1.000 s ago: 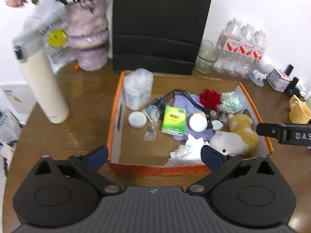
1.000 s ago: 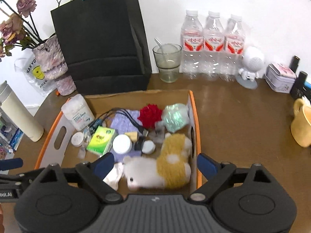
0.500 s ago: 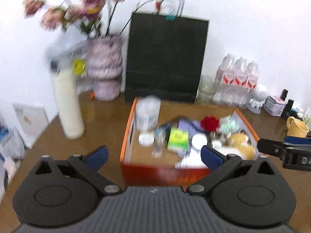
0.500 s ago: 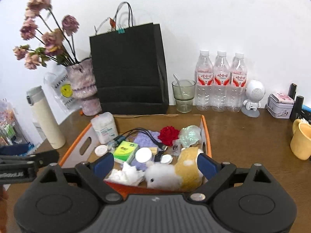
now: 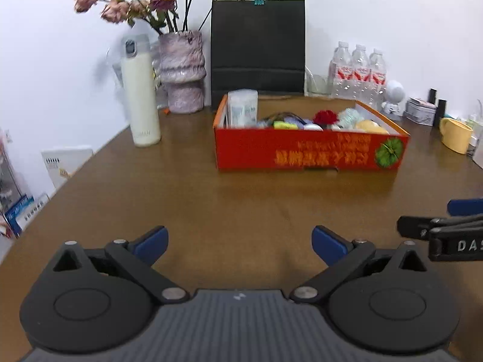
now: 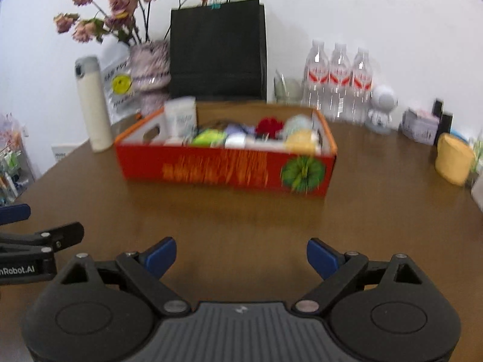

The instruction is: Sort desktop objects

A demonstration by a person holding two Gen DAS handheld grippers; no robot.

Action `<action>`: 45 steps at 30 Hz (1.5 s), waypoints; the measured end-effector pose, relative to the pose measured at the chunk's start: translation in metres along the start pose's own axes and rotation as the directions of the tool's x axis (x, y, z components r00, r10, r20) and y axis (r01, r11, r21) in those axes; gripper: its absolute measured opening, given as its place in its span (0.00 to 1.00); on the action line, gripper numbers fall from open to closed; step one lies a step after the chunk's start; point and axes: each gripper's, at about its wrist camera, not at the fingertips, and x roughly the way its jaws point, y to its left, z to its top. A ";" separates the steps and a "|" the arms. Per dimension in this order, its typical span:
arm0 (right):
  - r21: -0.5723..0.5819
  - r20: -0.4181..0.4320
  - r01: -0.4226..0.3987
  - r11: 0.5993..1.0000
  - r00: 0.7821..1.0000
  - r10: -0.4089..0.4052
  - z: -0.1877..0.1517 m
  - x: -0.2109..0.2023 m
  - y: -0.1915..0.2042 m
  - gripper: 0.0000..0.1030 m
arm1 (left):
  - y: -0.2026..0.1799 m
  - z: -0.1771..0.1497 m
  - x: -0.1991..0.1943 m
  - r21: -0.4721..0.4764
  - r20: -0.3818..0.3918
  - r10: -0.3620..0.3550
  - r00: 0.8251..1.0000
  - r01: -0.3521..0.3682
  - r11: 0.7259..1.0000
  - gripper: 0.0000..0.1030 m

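Observation:
A red and orange cardboard box [image 5: 308, 152] stands on the brown table [image 5: 211, 205], filled with several small objects: a clear tub [image 5: 242, 108], a red flower [image 5: 325, 117], a green packet [image 5: 284, 125] and a yellow plush [image 5: 369, 125]. It also shows in the right wrist view [image 6: 223, 169]. My left gripper [image 5: 238, 241] is open and empty, low over the table, well in front of the box. My right gripper [image 6: 241, 255] is open and empty, beside it to the right.
A white thermos [image 5: 139, 90], a vase of dried roses [image 5: 181, 69] and a black paper bag [image 5: 257, 49] stand behind the box. Water bottles [image 5: 357, 71], a small white robot figure [image 5: 394, 99], a tin [image 5: 421, 111] and a yellow mug [image 5: 455, 134] stand at the right.
Both grippers have pulled back from above the box and dropped low toward the table's near side. The box now shows from its front side. Both stay open and empty.

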 end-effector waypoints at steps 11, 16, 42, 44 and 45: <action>0.065 0.015 -0.035 0.997 0.999 0.034 -0.057 -0.043 0.005 0.94 | -0.003 -0.035 -0.019 0.024 -0.032 -0.020 0.999 0.021 0.999 1.00; 0.091 0.033 -0.014 0.996 0.999 0.011 -0.052 -0.032 0.003 0.94 | -0.004 -0.035 0.000 0.034 -0.055 -0.031 0.998 0.033 0.999 1.00; 0.011 -0.026 0.073 0.997 0.997 -0.073 -0.030 0.041 0.012 1.00 | 0.000 -0.014 0.063 0.022 -0.111 -0.074 0.991 0.077 0.997 1.00; 0.008 -0.026 0.073 0.997 0.997 -0.073 -0.030 0.041 0.012 1.00 | 0.000 -0.014 0.063 0.020 -0.111 -0.075 0.991 0.078 0.997 1.00; 0.009 -0.027 0.073 0.997 0.997 -0.073 -0.030 0.041 0.012 1.00 | 0.000 -0.014 0.063 0.020 -0.111 -0.075 0.991 0.078 0.997 1.00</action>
